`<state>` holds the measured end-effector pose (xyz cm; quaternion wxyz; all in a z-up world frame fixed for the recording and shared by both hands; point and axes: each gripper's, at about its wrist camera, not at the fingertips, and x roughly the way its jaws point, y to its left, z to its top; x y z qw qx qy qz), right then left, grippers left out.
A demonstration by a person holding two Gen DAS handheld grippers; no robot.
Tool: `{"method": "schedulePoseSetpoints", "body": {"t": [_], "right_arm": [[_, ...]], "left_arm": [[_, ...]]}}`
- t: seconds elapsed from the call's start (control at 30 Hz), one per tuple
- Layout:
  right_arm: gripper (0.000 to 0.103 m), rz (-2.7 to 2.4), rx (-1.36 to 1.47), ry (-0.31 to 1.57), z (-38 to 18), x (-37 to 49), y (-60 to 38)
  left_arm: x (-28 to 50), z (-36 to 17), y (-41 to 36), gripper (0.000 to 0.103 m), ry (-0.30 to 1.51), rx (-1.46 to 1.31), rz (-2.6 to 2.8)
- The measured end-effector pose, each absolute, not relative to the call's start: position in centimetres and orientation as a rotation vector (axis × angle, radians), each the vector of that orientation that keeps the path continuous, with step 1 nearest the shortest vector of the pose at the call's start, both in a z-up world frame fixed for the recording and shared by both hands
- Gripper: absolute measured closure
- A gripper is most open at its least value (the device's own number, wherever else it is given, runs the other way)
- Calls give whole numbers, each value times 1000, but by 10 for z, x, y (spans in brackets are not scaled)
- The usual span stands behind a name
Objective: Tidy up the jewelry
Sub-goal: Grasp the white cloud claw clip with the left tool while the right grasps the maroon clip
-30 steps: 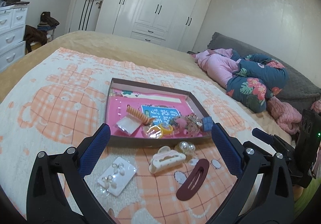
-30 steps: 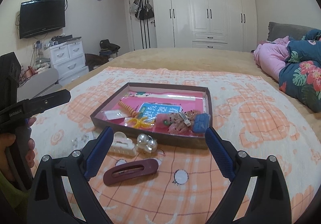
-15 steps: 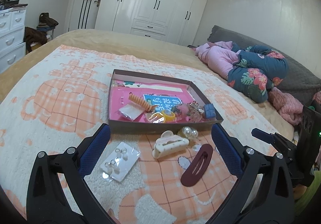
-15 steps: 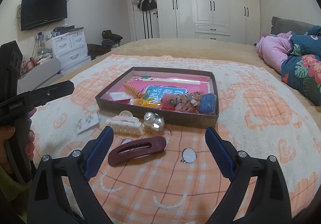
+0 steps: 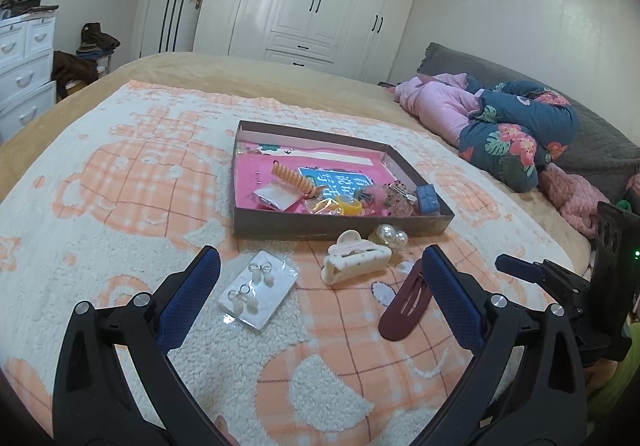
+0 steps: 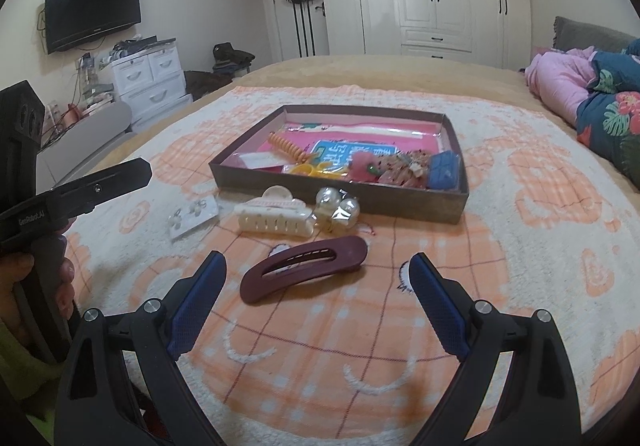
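Hovering both tongs wide open and empty, I see the maroon hair clip [image 6: 304,269] on the bed blanket just ahead of my right tongs [image 6: 318,300], long axis crosswise, nearer than left tongs [image 5: 320,294].

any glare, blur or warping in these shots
Left wrist view: sharp, fisheye bends the wardrobe, whose glossy doors catch ceiling-light glare; corners go dark. Right wrist view: same glare on the wardrobe, the blanket near the tongs looks slightly soft.
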<state>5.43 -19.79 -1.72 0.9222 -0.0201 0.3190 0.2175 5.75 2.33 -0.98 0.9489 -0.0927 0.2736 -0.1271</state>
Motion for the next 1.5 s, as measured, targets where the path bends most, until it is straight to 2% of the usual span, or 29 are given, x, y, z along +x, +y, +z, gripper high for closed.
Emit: {"method": "schedulePoseSetpoints", "body": {"t": [0.37, 0.73, 0.97, 1.1, 1.23, 1.5], "right_arm": [[14, 472, -3, 725, -29, 57, -192], [50, 535, 61, 832, -48, 80, -180], [54, 536, 184, 895, -59, 105, -185], [63, 537, 330, 931, -67, 122, -200], [78, 540, 435, 938, -68, 132, -218], [86, 453, 430, 885, -57, 132, -257]], "left_arm": [[58, -15, 18, 11, 579, -166, -272], [71, -29, 13, 11, 633, -159, -295], [87, -36, 1, 12, 677, -152, -335], [97, -40, -6, 12, 697, -156, -357], [108, -43, -15, 15, 721, -168, -380], [134, -57, -41, 18, 793, -149, -396]]}}
